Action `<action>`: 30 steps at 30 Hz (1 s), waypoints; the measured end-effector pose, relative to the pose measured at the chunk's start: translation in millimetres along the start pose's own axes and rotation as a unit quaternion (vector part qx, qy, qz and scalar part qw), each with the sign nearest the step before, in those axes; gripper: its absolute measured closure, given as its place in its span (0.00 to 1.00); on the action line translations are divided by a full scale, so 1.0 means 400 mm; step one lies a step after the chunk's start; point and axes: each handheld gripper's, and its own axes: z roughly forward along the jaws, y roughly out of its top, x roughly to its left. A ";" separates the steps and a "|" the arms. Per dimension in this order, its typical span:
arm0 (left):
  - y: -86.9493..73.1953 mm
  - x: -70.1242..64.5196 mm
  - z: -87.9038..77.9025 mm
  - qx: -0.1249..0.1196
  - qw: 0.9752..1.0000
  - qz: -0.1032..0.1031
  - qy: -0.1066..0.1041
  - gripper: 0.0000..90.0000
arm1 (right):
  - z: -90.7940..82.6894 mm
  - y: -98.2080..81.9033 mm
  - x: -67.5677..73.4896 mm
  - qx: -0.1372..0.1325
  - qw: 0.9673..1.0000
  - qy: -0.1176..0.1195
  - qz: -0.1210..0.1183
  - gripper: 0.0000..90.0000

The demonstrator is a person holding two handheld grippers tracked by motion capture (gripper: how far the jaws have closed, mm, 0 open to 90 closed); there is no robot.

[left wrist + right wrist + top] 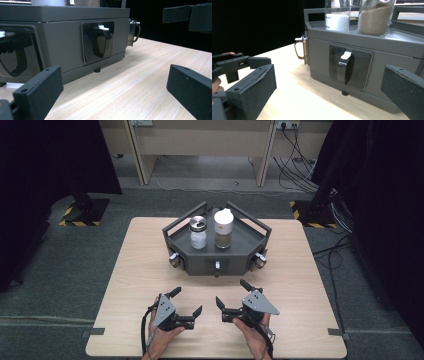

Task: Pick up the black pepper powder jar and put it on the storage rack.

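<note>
A dark grey angular rack (235, 251) sat at the far middle of a light wooden table (130, 270), with railings along its back. On its top stood two upright jars side by side: one with white contents and a metal cap (198, 233), one with brown contents and a white cap (223, 228).

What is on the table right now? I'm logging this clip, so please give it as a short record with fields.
surface: wooden table
main item: grey rack, far middle of table
on rack: white-filled jar at left, brown-filled jar at right, both upright
left gripper: open, on the table near the person, holding nothing
right gripper: open, on the table, holding nothing
contact with rack: none
</note>
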 end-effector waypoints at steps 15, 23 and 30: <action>0.001 -0.001 0.000 0.001 1.000 0.001 -0.001 0.00 | -0.046 -0.048 0.005 0.004 1.000 0.001 -0.004 0.00; 0.001 -0.001 0.001 0.000 1.000 0.000 0.000 0.00 | -0.057 -0.059 -0.003 -0.001 1.000 -0.004 -0.004 0.01; -0.001 0.003 0.002 0.001 1.000 -0.006 0.001 0.00 | -0.051 -0.068 -0.009 0.001 1.000 -0.003 -0.001 0.00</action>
